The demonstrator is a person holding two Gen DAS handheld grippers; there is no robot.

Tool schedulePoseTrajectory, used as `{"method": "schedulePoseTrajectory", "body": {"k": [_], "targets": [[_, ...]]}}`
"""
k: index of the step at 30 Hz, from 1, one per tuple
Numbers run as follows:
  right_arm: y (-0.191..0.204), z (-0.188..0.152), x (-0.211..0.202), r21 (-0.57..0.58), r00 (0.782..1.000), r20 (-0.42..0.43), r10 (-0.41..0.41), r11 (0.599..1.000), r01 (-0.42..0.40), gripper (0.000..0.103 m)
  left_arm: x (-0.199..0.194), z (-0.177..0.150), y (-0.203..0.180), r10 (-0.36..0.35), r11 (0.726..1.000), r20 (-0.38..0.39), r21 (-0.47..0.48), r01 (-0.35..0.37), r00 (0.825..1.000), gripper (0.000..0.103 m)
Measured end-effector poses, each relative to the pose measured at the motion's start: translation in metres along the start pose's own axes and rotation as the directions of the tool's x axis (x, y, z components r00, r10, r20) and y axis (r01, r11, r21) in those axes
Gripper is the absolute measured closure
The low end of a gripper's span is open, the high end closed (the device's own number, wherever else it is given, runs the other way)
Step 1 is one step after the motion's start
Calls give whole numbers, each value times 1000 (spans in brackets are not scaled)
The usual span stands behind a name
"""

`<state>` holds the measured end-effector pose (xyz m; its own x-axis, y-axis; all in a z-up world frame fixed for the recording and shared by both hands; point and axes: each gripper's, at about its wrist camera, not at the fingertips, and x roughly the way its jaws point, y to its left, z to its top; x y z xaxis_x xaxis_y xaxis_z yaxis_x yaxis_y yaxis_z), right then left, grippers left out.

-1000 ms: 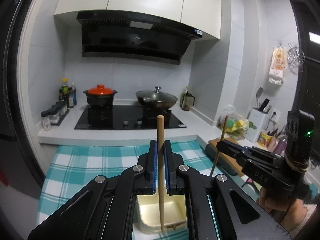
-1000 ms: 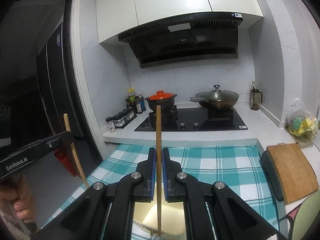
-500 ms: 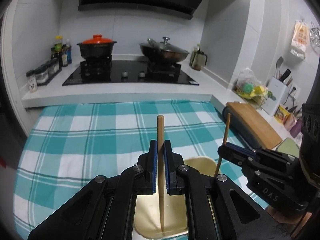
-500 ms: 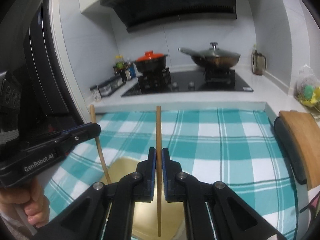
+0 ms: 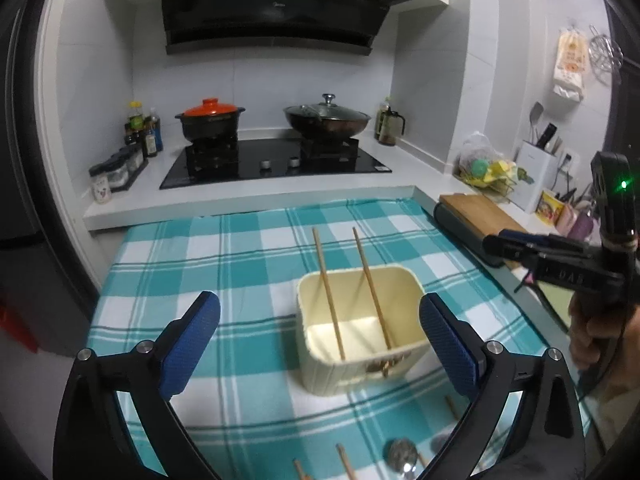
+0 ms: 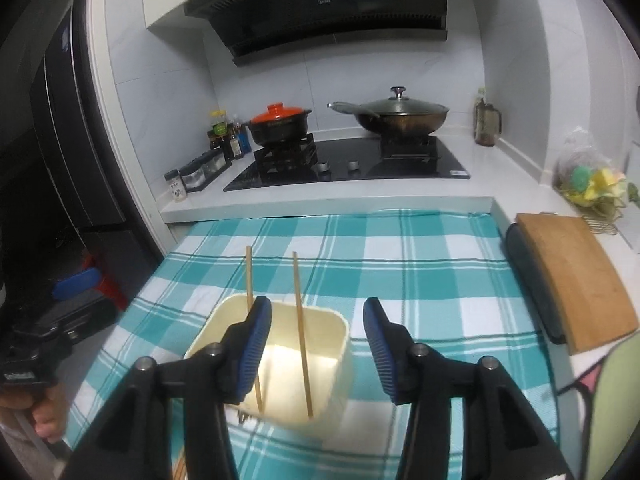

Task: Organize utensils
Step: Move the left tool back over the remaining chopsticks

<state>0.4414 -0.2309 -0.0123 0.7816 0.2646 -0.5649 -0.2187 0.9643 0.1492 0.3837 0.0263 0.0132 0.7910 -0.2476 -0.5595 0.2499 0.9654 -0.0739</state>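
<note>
A cream plastic holder [image 5: 362, 354] [image 6: 280, 376] stands on the teal checked cloth. Two wooden chopsticks [image 5: 329, 300] [image 5: 372, 290] stand tilted inside it, also in the right wrist view [image 6: 301, 332] [image 6: 251, 280]. My left gripper [image 5: 320, 344] is open and empty, its jaws wide apart on either side of the holder, above it. My right gripper [image 6: 318, 350] is open and empty just above the holder's right side; it shows from the side in the left wrist view [image 5: 500, 246]. More chopsticks [image 5: 344, 460] and a metal spoon [image 5: 402, 456] lie on the cloth near the front.
A wooden cutting board [image 6: 576, 276] lies at the cloth's right edge. Behind is a stove with an orange-lidded pot [image 5: 210, 118] and a lidded wok [image 5: 326, 120]. Spice jars [image 5: 116, 168] stand at the left, a knife block [image 5: 534, 174] at the right.
Both grippers have opened and let go of their chopsticks, which now stand in the holder. Both grippers have drawn back and up from it.
</note>
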Motion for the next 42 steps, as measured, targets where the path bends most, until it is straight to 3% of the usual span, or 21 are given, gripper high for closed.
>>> {"method": "schedulePoseTrajectory", "body": {"k": [5,10,14,20,28,33,42], "targets": [[-6,-33,-59,-31,998,-34,-49,998,48,53,-62,-65,12,49,999,-55,20,-48,997,1],[-9,-89,-105,-70,994,-55,-90,994,86,52,-86,-138,25,26,994,-179,-95,-44,983,1],[-4,-144,-133,-109,991,-36,-130,986,125,52,-101,-184,25,-6,982,-173,-189,-28,985,1],[10,-217,-156,-79,987,0,-160,984,160,52,-109,-220,3,-6,979,-140,-203,-23,990,1],[35,-298,-153,-39,982,7,-190,981,191,52,-91,-271,-12,19,978,-226,-197,-64,974,1],[37,-321,-148,-43,984,-27,-179,983,178,52,-86,-290,-10,18,969,-248,-236,-79,968,1],[31,-329,-138,-14,982,-34,-187,982,187,52,-77,-295,-6,67,964,-262,-233,-130,963,1]]}}
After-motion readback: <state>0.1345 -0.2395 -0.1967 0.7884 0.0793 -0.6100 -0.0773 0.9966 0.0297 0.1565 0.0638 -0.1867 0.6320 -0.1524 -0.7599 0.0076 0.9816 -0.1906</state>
